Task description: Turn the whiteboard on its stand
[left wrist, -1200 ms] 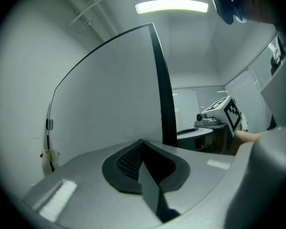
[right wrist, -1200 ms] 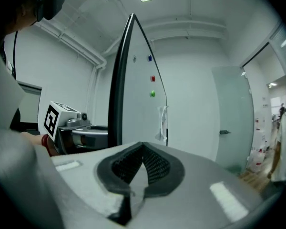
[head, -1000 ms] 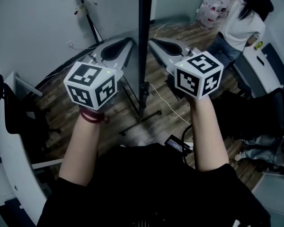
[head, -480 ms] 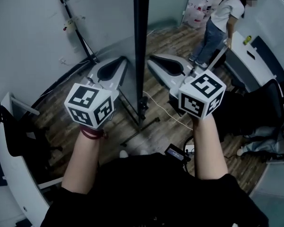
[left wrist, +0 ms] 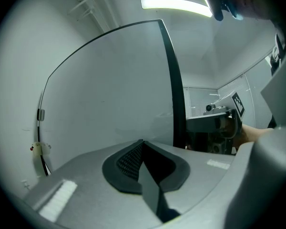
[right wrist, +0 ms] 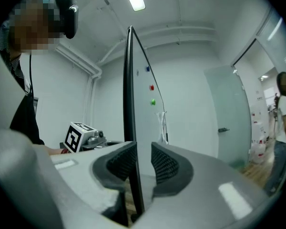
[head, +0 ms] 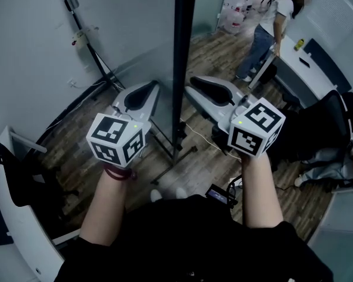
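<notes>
Wood-plank flooring [head: 223, 51] and pale grey walls fill the head view. A person [head: 269, 25] stands far back beside white cartons [head: 235, 7] whose red print is too small to read. The whiteboard [head: 184, 51], seen edge-on, rises from its stand [head: 177, 148] in the middle.

In the left gripper view, the left gripper [left wrist: 142, 143] is closed on nothing, with the board's face ahead.

In the right gripper view, the right gripper [right wrist: 142, 149] has just been opening. Its pads sit slack around the board's black frame. Red, green and blue magnets [right wrist: 151, 87] dot the face.
</notes>
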### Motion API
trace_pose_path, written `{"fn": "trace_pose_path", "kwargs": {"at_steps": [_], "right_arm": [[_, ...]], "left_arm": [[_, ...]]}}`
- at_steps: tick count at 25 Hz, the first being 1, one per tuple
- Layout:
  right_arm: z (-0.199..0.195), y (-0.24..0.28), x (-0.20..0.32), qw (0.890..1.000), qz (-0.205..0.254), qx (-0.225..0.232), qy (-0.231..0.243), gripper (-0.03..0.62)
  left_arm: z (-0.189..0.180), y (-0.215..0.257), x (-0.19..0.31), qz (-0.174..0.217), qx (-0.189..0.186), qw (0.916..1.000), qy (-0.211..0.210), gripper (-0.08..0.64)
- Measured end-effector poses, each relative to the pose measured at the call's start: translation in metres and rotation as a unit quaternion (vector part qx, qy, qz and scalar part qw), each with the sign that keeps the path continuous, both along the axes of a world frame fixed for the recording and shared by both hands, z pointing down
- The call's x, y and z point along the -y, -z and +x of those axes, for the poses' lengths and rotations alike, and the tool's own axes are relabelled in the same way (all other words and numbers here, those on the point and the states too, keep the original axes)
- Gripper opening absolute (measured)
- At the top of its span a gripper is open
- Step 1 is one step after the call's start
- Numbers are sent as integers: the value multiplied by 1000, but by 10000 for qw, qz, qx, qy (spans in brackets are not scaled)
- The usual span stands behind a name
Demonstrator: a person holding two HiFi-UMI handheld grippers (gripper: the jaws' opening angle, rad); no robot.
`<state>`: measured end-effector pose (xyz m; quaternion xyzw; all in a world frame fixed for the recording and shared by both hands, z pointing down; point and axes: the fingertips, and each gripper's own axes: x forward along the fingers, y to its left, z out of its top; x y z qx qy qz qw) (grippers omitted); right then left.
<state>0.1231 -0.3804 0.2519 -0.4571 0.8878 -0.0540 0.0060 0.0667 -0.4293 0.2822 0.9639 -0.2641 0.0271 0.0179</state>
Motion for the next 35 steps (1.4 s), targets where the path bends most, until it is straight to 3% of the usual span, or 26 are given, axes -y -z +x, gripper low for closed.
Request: {"fn": "trace_pose_path", "kwargs": {"at_steps": [9, 15, 28, 35], "right_arm": [[-9, 3, -10, 9999, -44, 86, 45, 145], [-23, 3, -10, 9998, -10, -190, -34, 201], [-29, -3, 1, 9979, -24, -612, -192, 219], [-35, -14, 12, 9934, -58, -1093, -341, 219]], "left_arm": [[-5, -9, -1, -129, 37, 9998, -143, 2], [-6, -5, -7, -86, 45, 9997, -216, 2], [-18, -3, -1, 27, 79, 9999, -124, 2], [-13, 0, 3, 47, 101, 9998, -156, 2]]}}
